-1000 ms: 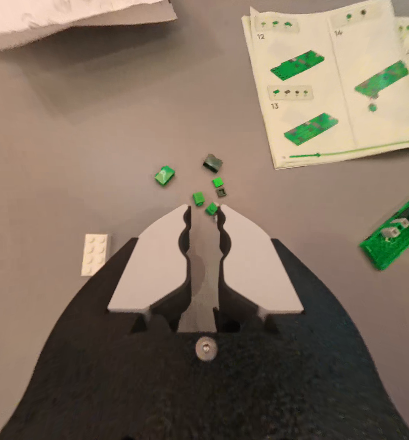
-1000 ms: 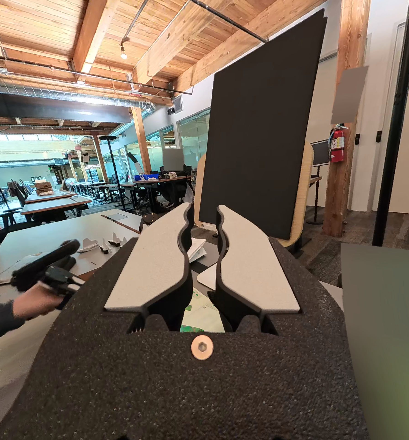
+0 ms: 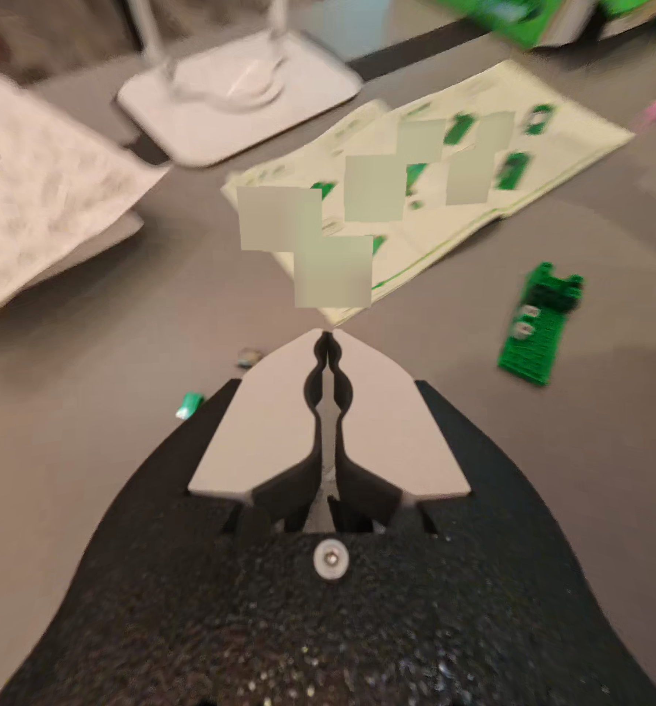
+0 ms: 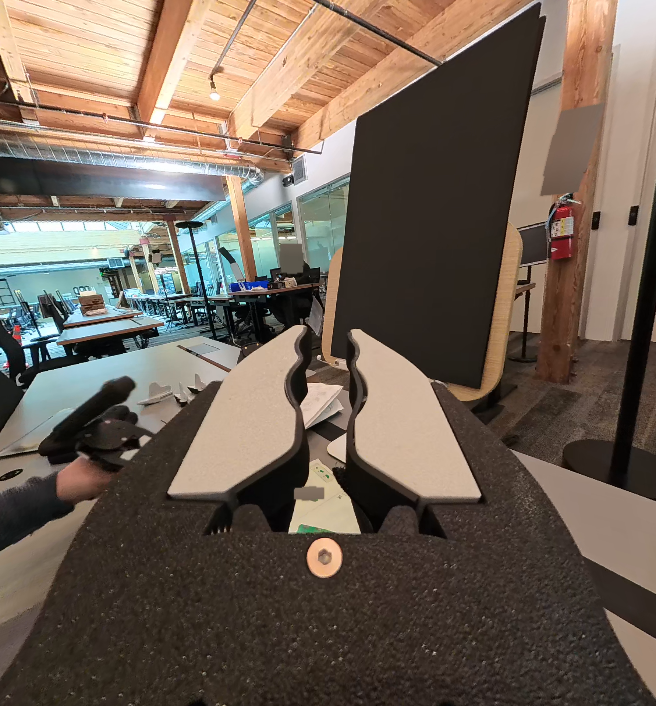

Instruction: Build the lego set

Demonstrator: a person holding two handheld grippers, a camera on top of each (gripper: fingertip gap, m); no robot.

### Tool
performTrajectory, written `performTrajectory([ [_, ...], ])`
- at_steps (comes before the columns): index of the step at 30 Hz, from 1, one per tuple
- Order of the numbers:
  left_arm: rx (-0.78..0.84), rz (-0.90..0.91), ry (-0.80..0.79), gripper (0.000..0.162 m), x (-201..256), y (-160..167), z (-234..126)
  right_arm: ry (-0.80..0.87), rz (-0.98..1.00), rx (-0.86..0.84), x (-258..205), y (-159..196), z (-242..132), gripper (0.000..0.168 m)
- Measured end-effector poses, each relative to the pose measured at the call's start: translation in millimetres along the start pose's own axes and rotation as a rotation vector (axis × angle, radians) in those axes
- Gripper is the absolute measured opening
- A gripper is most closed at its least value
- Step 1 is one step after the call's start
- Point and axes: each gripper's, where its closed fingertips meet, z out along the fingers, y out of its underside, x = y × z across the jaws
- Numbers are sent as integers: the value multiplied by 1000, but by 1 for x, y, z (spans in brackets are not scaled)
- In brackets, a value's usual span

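My left gripper (image 3: 327,335) is shut, its tips meeting above the grey table; no piece shows between them. A part-built green lego plate (image 3: 536,328) with two grey pieces and a dark block lies to the right. The open instruction booklet (image 3: 471,183) lies just beyond the tips. A small green piece (image 3: 189,405) and a small dark piece (image 3: 249,357) lie left of the fingers. My right gripper (image 4: 328,338) is open and empty, held high and pointing out over the room. The booklet (image 4: 324,512) shows below between its fingers.
A white stand base (image 3: 242,95) and a crumpled white paper bag (image 3: 39,198) sit at the back left. A green box (image 3: 509,23) is at the far right. In the right wrist view a hand (image 4: 81,481) holds the other gripper at left, and a black panel (image 4: 433,229) stands behind. My right fingertips sit around 40 cm from my left ones. From my left tips it is roughly 8 cm to the small dark piece (image 3: 249,357); from my right, 45 cm.
My left gripper has closed from open over the cluster of small pieces and has tilted up and forward toward the booklet. The right gripper has hardly moved.
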Motion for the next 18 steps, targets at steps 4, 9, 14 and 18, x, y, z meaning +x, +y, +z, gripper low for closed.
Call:
performTrajectory([
  [4, 79, 188, 88, 0, 41, -4, -11, -14, -2, -11, -4, 2, 4, 17],
  [9, 28, 233, 57, 0, 52, 14, -12, -30, -32, -54, -13, 9, 12, 17],
  [14, 58, 182, 72, 0, 55, 10, -6, -18, -59, -73, -15, 10, 13, 17],
  [18, -32, 133, 18, 14, 39, 12, 11, -13, -60, -67, -15, 8, 11, 17],
])
